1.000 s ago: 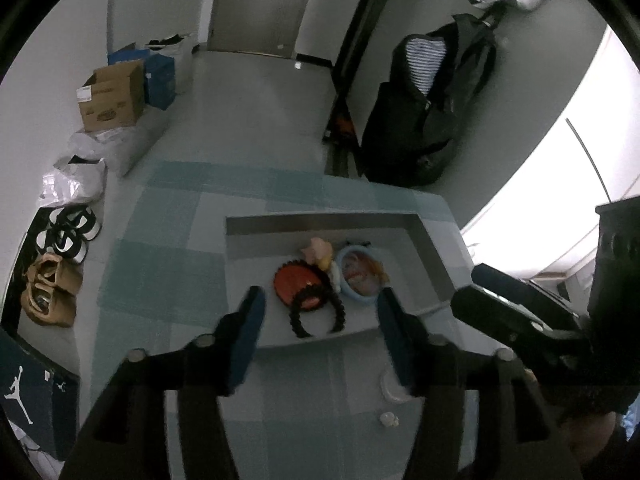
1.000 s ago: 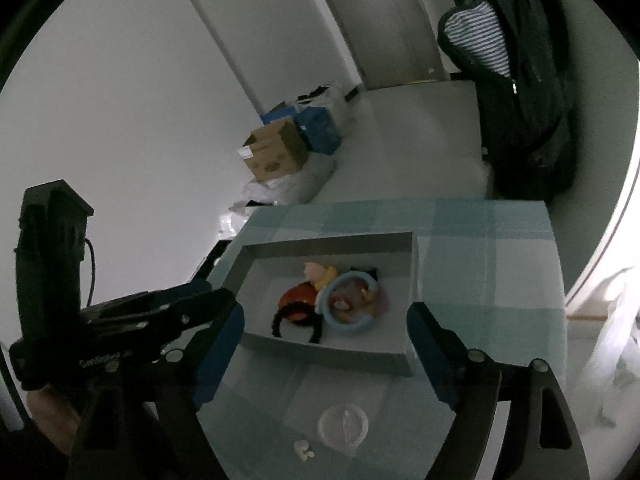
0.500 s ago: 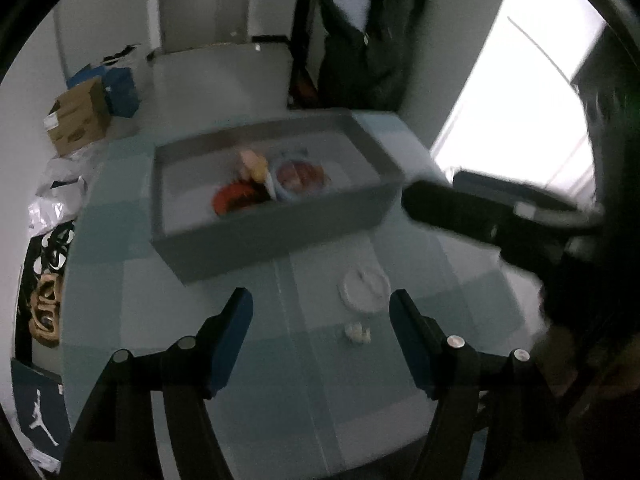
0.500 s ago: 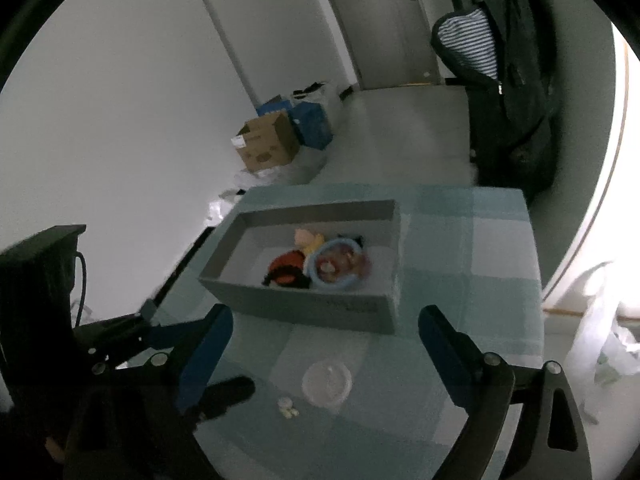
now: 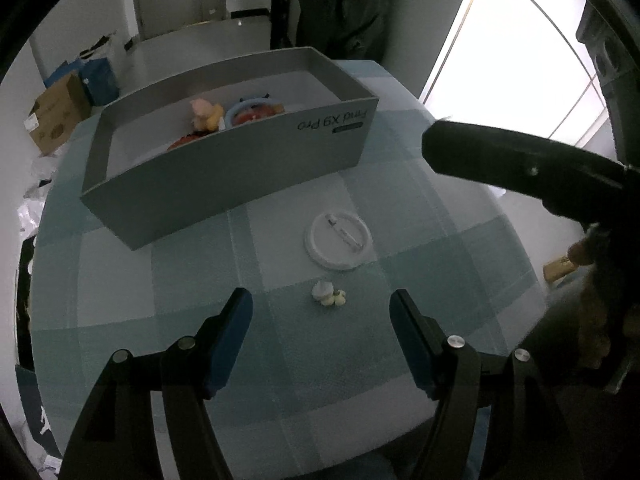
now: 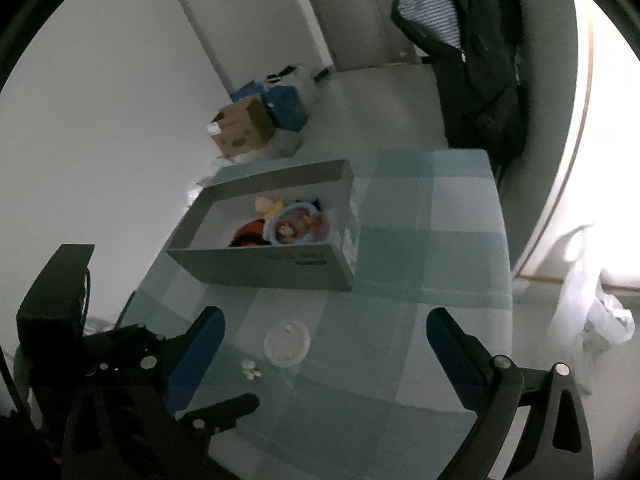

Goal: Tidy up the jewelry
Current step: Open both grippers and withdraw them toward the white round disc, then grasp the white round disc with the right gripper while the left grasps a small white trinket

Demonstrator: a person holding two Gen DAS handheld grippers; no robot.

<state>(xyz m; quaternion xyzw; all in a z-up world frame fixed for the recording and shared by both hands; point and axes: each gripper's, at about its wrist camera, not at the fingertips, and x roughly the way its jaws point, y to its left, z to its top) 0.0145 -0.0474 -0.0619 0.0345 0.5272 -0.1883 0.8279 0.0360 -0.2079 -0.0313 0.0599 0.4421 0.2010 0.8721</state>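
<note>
A grey open box [image 5: 224, 176] [image 6: 280, 268] stands on the checked tablecloth and holds a blue-rimmed round piece [image 6: 298, 224], a pink and yellow trinket [image 5: 205, 112] and a red piece [image 6: 248, 236]. A white round badge [image 5: 339, 241] [image 6: 286, 343] lies in front of the box. A small cream-white trinket [image 5: 329, 295] [image 6: 250, 369] lies just nearer. My left gripper [image 5: 322, 312] is open and empty, hovering low with the small trinket between its fingertips' line. My right gripper [image 6: 324, 330] is open and empty, above the badge.
The table [image 5: 460, 248] has a teal and white checked cloth; its near and right edges are close. On the floor beyond stand cardboard and blue boxes [image 6: 248, 126] and bags. A dark coat [image 6: 476, 60] hangs behind the table. A bright window is at the right.
Both grippers have drawn back from over the box toward the near side of the table and lowered. The badge and small trinket now lie right ahead of the left gripper.
</note>
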